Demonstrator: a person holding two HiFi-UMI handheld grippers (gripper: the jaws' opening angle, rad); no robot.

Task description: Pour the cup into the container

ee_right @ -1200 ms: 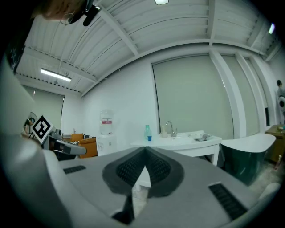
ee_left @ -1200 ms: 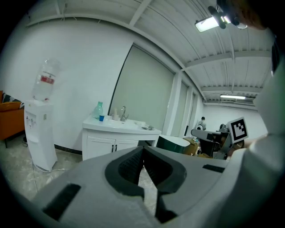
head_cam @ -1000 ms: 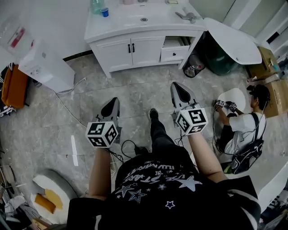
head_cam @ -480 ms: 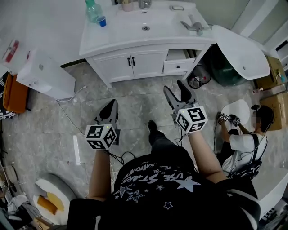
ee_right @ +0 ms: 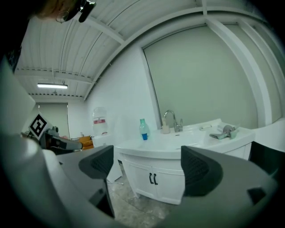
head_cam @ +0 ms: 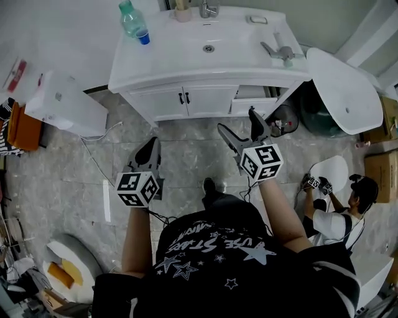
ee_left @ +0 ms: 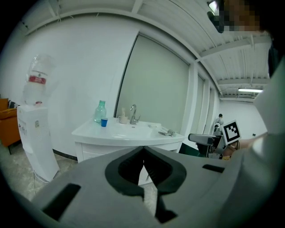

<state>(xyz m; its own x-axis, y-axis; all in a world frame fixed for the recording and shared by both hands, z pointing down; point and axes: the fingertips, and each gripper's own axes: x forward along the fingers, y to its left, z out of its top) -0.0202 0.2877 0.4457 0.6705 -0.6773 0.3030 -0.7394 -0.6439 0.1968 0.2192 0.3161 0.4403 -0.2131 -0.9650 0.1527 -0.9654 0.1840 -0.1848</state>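
The right gripper (head_cam: 237, 121) has just changed: a second ago its jaws lay together, and now they are opening, spread wide, with nothing between them but floor and the cabinet doors beyond. The left gripper (head_cam: 151, 143) is as it was, its jaws pressed together on nothing. Both are held out over the tiled floor, short of the vanity (head_cam: 168, 59), which now shows more fully and closer than a second ago, so the person seems to be walking up to it. The cup (head_cam: 143, 38), small and blue, stands untouched at the back left corner of the vanity top, just beside a green bottle (head_cam: 130, 18) and well apart from either gripper. Nothing has been poured yet; this looks like the approach, with the right gripper being readied to take the cup. Which thing is the container is not plain from here: it may be the bottle, or the small beige pot (head_cam: 182, 12) by the tap at the back edge. The cup sits so near the bottle that the jaws will need to come in without knocking it.
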